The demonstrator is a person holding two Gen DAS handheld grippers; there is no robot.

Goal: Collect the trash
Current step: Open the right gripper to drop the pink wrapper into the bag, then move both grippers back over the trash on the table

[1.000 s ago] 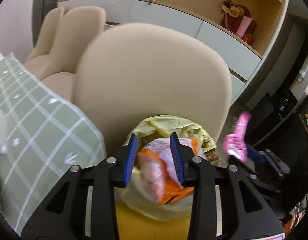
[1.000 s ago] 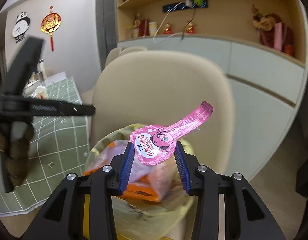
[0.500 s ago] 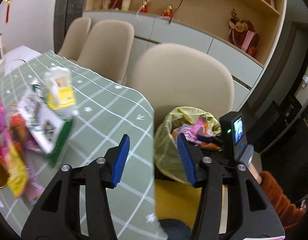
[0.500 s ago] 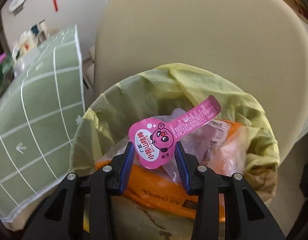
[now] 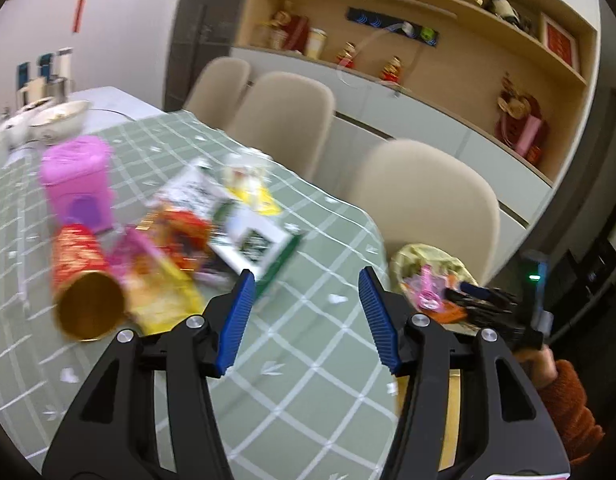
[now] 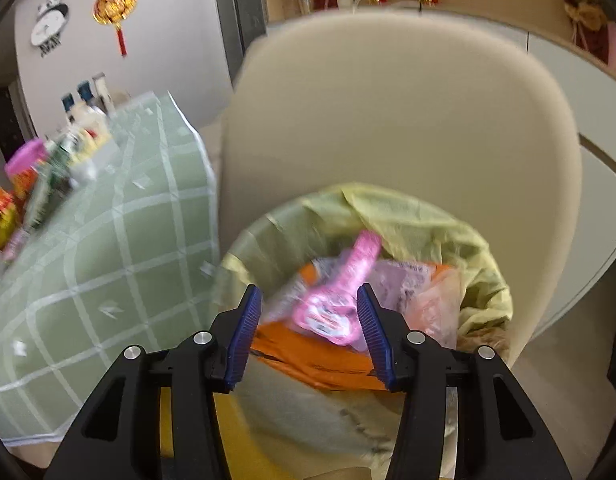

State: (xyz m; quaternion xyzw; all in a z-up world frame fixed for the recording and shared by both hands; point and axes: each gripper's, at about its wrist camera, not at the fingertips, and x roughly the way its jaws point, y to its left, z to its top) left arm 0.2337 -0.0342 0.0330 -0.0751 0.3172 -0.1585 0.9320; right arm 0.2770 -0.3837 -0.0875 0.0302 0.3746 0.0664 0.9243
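My left gripper (image 5: 304,316) is open and empty above the green checked tablecloth (image 5: 308,364). A pile of trash lies ahead to its left: a red and gold can (image 5: 82,280) on its side, a pink tub (image 5: 78,184), yellow wrappers (image 5: 164,300) and a white and green box (image 5: 256,240). My right gripper (image 6: 308,328) is open over the bin with a yellow bag (image 6: 447,232). A pink wrapper (image 6: 339,296) lies loose in the bin on an orange packet (image 6: 308,360). The bin (image 5: 423,256) and right gripper (image 5: 479,300) also show in the left wrist view.
Beige chairs (image 5: 423,196) stand along the table's far side; one chair back (image 6: 407,120) rises right behind the bin. White bowls (image 5: 56,118) sit at the table's far left. A cabinet and shelves (image 5: 407,52) line the back wall.
My left gripper let go of the orange packet into the bin and swung left over the table. My right gripper opened and the pink wrapper dropped into the bin.
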